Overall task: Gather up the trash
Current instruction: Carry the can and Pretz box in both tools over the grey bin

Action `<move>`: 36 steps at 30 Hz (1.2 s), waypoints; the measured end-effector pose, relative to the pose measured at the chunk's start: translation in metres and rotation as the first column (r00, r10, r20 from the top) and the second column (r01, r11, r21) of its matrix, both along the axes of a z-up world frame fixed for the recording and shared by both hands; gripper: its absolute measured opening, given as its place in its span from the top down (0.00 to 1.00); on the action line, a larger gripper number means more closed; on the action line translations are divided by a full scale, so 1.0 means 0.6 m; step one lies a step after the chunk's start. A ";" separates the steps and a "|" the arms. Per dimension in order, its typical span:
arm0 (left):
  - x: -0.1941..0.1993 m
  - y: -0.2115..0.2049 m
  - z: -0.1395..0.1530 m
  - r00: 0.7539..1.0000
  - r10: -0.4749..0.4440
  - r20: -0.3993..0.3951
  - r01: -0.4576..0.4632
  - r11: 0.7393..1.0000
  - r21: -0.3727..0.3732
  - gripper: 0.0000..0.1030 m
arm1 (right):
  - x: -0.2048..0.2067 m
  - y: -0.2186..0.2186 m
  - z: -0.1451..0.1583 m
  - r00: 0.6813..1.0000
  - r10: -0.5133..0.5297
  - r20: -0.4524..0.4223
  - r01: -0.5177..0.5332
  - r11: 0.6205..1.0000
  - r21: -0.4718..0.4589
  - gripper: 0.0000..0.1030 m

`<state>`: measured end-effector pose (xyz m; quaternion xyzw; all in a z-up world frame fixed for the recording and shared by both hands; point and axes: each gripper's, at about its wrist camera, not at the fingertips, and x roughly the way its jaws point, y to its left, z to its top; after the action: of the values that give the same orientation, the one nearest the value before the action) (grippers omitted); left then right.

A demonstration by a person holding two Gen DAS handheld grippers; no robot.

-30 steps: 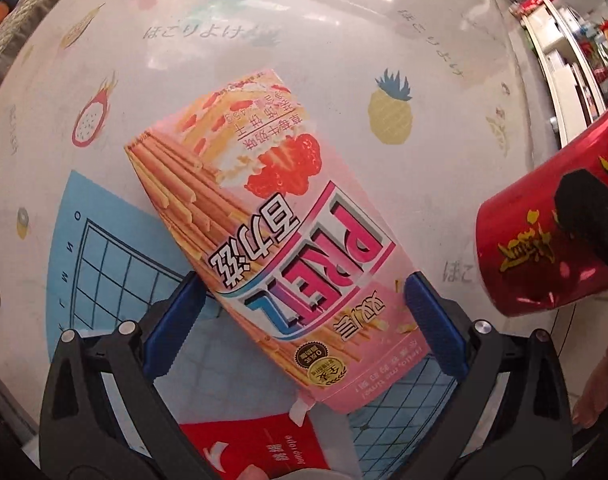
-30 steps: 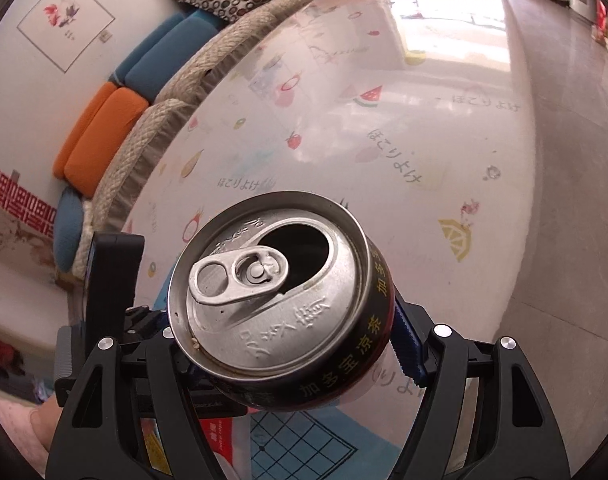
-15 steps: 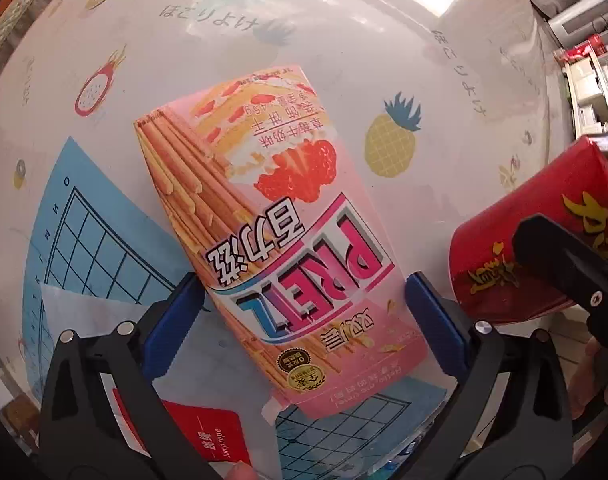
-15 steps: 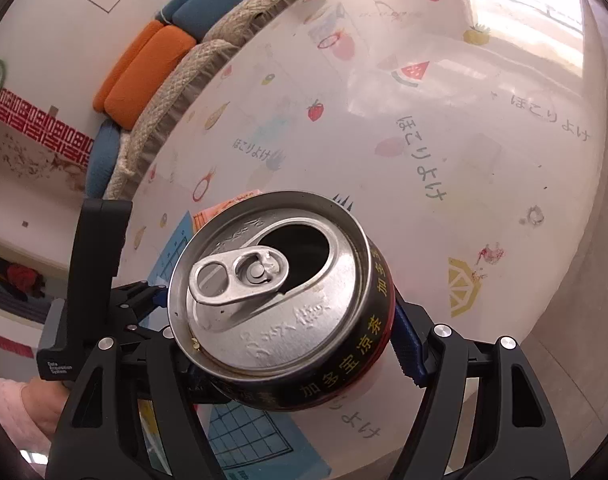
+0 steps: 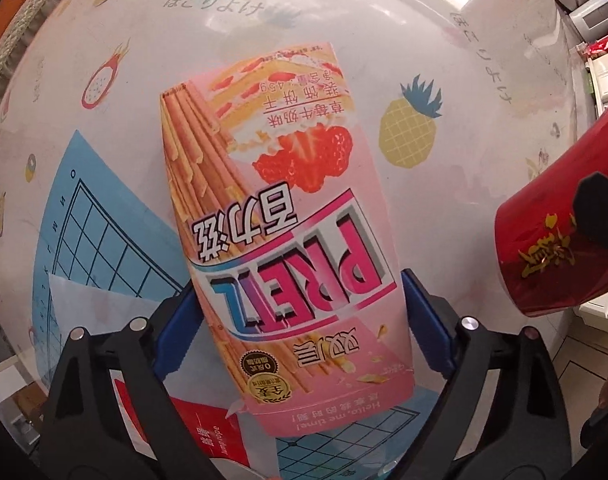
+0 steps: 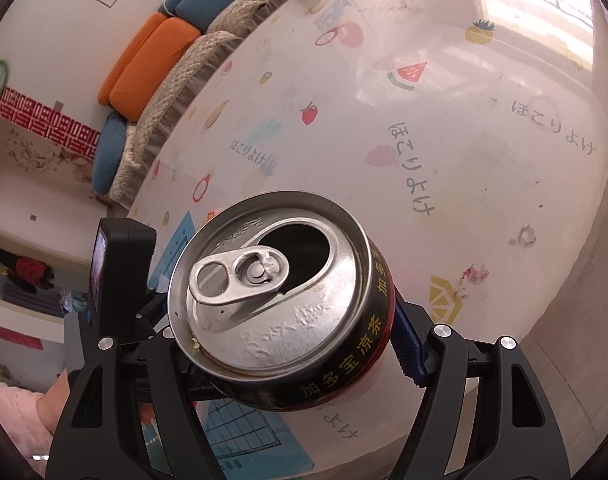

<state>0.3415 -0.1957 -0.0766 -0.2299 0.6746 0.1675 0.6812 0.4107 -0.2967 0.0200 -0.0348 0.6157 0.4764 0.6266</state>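
Between the blue pads of your left claw [image 5: 300, 312] lies a pink snack box [image 5: 280, 232], flat on the bench [image 5: 443, 208] with its printed face up. The jaws are closing on it: the left pad sits right at the box's edge, the right pad looks just beside the other edge, and you cannot tell for sure from this view whether either is pressing yet. The claw points down at the box, whose near end reaches toward the camera and whose far end, with the strawberry picture, points away. Under the box's near end lie a blue sheet with a grid [image 5: 84, 240] and a red card [image 5: 208, 436], both flat on the fruit-printed bench cover. A yellow pineapple print [image 5: 409, 132] sits just right of the box.

Your right claw [image 6: 288, 344] is clamped on a red drink can [image 6: 280, 300], gripped across its body with the opened top and pull tab facing the camera. The can is held in the air above the bench, tilted. In the left wrist view the same can [image 5: 559, 240] shows at the right edge, well apart from the box, with a black finger across it.

Beyond the bench, in the right wrist view, you see a rope-trimmed seat with orange cushions [image 6: 148, 64] and blue ones. Part of your pink sleeve [image 6: 12, 416] shows at the lower left.
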 end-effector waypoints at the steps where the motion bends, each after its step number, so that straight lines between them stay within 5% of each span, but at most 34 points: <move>1: -0.003 -0.001 0.000 1.000 -0.018 -0.005 0.018 1.000 0.004 0.16 | -0.002 -0.002 0.000 1.000 0.002 -0.002 -0.002 1.000 -0.001 0.31; 10: -0.016 -0.027 0.055 0.996 -0.079 0.043 0.079 0.997 0.001 0.16 | -0.034 -0.045 0.032 0.999 -0.034 -0.022 0.034 0.999 -0.002 0.31; 16: -0.041 -0.091 0.107 0.964 -0.246 0.104 0.247 0.969 0.003 0.16 | -0.097 -0.161 0.081 0.985 -0.172 -0.003 0.172 0.985 -0.006 0.31; 21: -0.079 -0.229 0.138 0.889 -0.432 0.152 0.438 0.899 -0.003 0.15 | -0.193 -0.320 0.101 0.939 -0.344 0.033 0.345 0.938 -0.041 0.31; 27: -0.172 -0.451 0.104 0.773 -0.615 0.157 0.630 0.774 -0.065 0.15 | -0.341 -0.563 0.064 0.836 -0.549 0.015 0.545 0.826 -0.146 0.31; 32: -0.247 -0.637 0.041 0.690 -0.716 0.110 0.724 0.678 -0.126 0.15 | -0.448 -0.734 -0.032 0.772 -0.635 -0.024 0.608 0.750 -0.262 0.31; 36: -0.295 -0.748 -0.041 0.658 -0.749 0.073 0.751 0.649 -0.121 0.15 | -0.501 -0.815 -0.126 0.741 -0.670 -0.048 0.627 0.715 -0.308 0.31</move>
<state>0.1646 -0.6448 -0.1010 0.0208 0.7137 -0.1786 0.6770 0.1103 -0.7855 -0.0554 0.1357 0.6948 0.1377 0.6928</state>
